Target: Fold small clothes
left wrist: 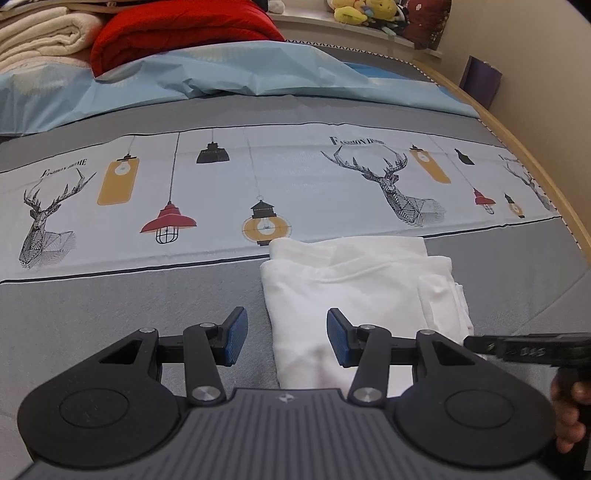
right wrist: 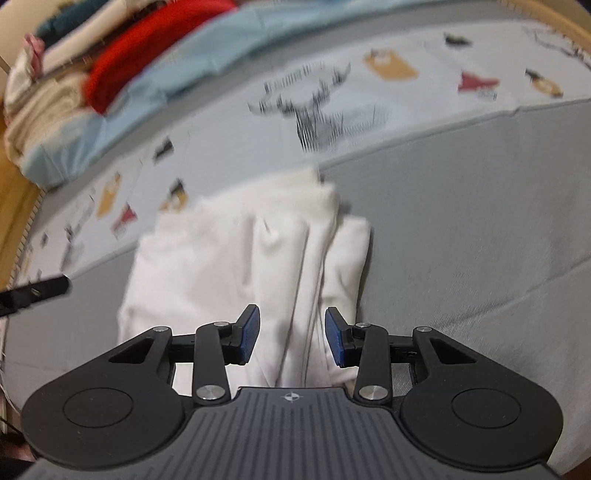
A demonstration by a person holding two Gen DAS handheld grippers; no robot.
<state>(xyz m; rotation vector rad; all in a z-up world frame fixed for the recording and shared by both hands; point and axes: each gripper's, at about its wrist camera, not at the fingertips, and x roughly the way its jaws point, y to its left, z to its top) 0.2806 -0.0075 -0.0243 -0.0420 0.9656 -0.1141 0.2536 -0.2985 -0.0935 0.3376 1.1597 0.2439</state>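
White cotton garment (left wrist: pixel 354 291), already folded into a rough oblong, lies on the grey bed cover (left wrist: pixel 129 306) just below the pale printed band of deer heads and hanging lamps (left wrist: pixel 221 192). It looks light and limp, the sort of soft jersey that sags and slides on itself when lifted by one corner, so a fold will probably hold only if both near corners rise together. Layered edges show along its right side in the right wrist view (that picture is blurred, so the number of layers cannot be counted).

Left claw (left wrist: pixel 286 338) hangs over the near left edge of the cloth, its blue pads (left wrist: pixel 338 338) parted at a middling width, nothing between them. Right claw (right wrist: pixel 291 339) hangs over the stacked right edge, parted about as far and likewise empty; whether its tips touch the fabric cannot be told.

Best hold, I judge, is the near hem at each corner, pinching all layers at once. Beyond lie a pale blue sheet (left wrist: pixel 229 77) and a red folded blanket (left wrist: pixel 177 33).
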